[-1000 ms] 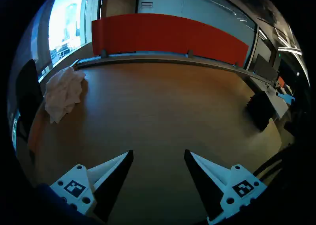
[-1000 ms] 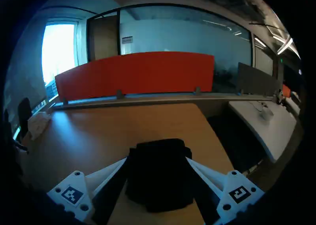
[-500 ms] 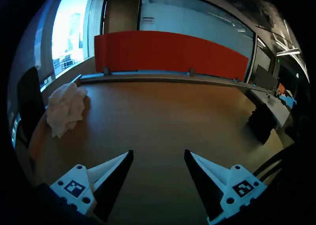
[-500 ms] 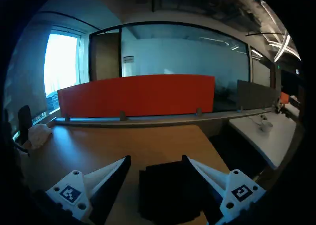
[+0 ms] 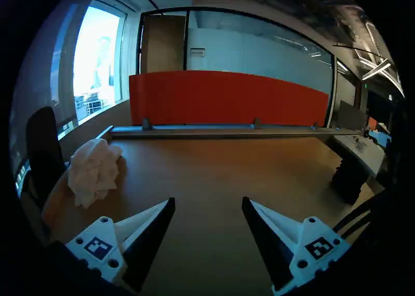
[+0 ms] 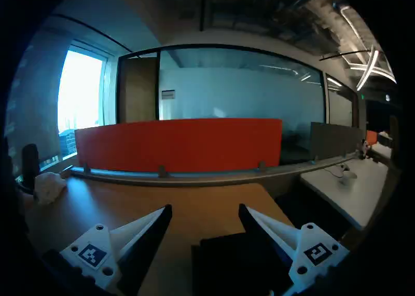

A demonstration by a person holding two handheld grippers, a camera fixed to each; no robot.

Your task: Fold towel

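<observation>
In the left gripper view, your left gripper [image 5: 207, 228] is held level above the desk [image 5: 223, 171] with its fingers wide apart and nothing between them. I read that as a ready posture: you are aimed across the bare wood, so you can swing toward the cloth without catching anything. The towel [image 5: 93, 171] lies on the desk to the left, well apart from the fingers and near the desk's edge. It is pale and bunched into a loose, creased heap with no flat face or clean hem showing, so you will likely have to hunt for a corner before any fold can start. A dark stack [image 5: 348, 179] sits at the desk's far right edge. In the right gripper view, your right gripper [image 6: 205, 233] is likewise spread and grips nothing. The dark stack lies low, just under and between its fingers. It may be a folded cloth, though it is too dim to say. From here the towel [image 6: 47, 187] is a small pale lump far off to the left, before the red divider [image 6: 176, 143].
</observation>
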